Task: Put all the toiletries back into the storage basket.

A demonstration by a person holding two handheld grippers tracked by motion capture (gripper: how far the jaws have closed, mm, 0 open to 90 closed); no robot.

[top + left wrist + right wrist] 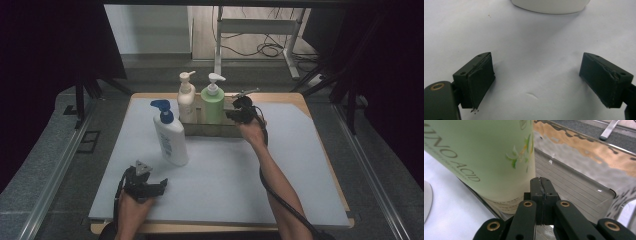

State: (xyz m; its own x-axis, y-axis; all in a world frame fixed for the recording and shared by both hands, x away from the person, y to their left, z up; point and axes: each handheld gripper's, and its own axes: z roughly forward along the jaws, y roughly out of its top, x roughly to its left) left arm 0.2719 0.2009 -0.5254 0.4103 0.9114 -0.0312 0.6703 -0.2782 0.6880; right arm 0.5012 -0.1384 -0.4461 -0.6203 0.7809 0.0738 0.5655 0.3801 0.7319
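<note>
If the right hand pulls now: the metal tray could slide or tip, and the bottles in it could wobble.
Right gripper: its two black jaws are pressed flat together at the near edge of the tray, just beside the green pump bottle. I cannot tell if the thin tray wall is nipped between them or if they hold nothing.
Where the tray is: at the far side of the grey mat, with the green pump bottle and a cream pump bottle standing up in it.
Worry one: if the jaws missed the wall, the hand would come away with nothing.
Worry two: the jaws are very near the green pump bottle. A push sideways could knock it onto the cream pump bottle.
Worry three: the bottles are tall and the tray is low, so a fast tug could make them fall.
Left gripper: wide open with nothing in it, low over the mat near the person.
Worry four: the white bottle with the blue pump stands on the mat just in front of the tray's left end. A tray dragged that way could bump it over.
</note>
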